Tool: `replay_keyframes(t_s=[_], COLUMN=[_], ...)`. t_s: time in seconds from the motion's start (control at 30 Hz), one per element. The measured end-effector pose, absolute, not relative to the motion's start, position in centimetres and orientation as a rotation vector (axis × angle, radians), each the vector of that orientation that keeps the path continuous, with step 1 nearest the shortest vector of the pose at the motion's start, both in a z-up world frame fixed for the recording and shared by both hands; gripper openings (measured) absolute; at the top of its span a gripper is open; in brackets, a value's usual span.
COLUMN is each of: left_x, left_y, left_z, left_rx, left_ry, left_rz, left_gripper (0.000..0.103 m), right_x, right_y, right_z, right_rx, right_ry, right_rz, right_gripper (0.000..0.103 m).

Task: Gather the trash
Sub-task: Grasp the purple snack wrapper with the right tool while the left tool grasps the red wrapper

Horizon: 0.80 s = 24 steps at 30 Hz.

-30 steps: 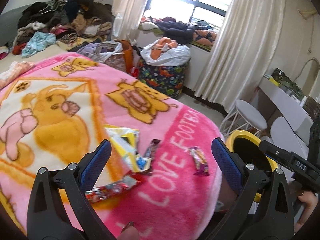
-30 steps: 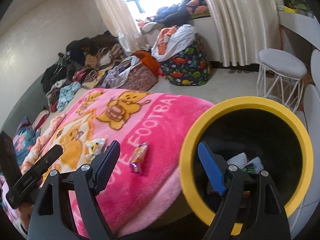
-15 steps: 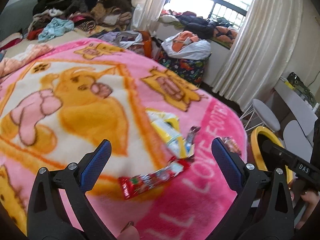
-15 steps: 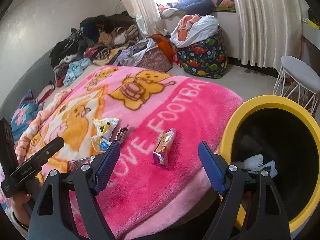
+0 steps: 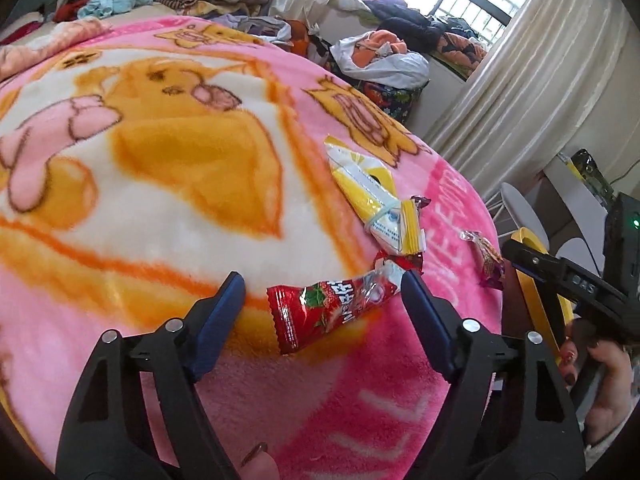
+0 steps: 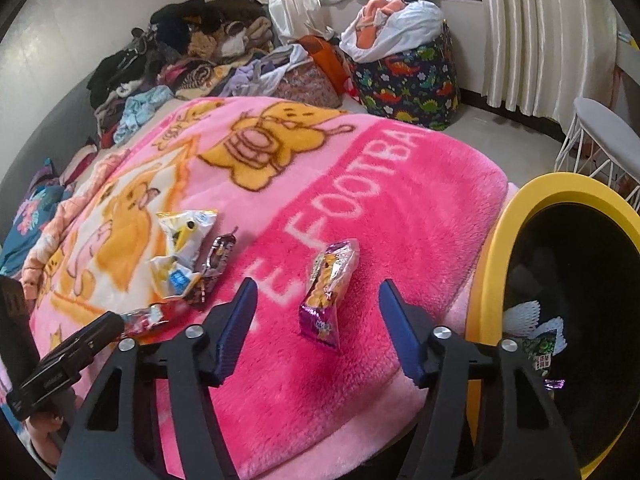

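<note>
We see a pink blanket [image 6: 400,208] spread over the bed, with a yellow-rimmed bin [image 6: 516,208] just beside its edge, some wrappers already inside. Our left gripper [image 5: 322,296] has just been closing, yet its fingers are apart and bracket a red wrapper [image 5: 332,312] without pressing it. Our right gripper [image 6: 318,304] has likewise been closing, still spread around a purple wrapper [image 6: 328,288] lying on the blanket. A yellow packet [image 5: 372,200] rests farther up.
</note>
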<state>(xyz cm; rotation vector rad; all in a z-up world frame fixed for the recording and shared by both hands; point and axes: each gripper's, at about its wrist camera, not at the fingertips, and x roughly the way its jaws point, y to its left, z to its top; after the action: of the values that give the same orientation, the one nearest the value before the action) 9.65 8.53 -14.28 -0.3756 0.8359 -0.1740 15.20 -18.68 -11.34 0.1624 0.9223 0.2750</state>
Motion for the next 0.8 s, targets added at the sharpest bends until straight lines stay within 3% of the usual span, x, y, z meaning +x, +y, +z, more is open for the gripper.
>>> replay_keyframes(t_s=[0.17, 0.3, 0.43, 0.6, 0.8], left_x=[9.6, 9.6, 9.5, 8.9, 8.5], left_y=[8.3, 8.5, 8.7, 7.9, 7.0], left_z=[-14.5, -14.4, -14.2, -13.7, -12.8], left_rx=[-0.37, -0.36, -0.365, -0.334, -0.316], left_ry=[0.833, 0.836, 0.84, 0.835, 0.825], left_rz=[-0.181, -0.187, -0.201, -0.232, -0.269], left_gripper=[0.064, 0.05, 0.028, 0.015, 0.008], right_x=[16.3, 17.1, 16.8, 15.8, 14.7], right_y=[-18.0, -18.2, -19.0, -19.8, -20.1], right_z=[-12.5, -13.5, -13.3, -12.5, -11.8], right_rx=[0.12, 0.136, 0.189, 0.217, 0.222], right_ry=[0.965, 1.008, 0.988, 0.946, 0.918], right_rz=[0.258, 0.269, 0.301, 0.332, 0.352], right_gripper=[0.049, 0.022, 0.021, 0.021, 0.021])
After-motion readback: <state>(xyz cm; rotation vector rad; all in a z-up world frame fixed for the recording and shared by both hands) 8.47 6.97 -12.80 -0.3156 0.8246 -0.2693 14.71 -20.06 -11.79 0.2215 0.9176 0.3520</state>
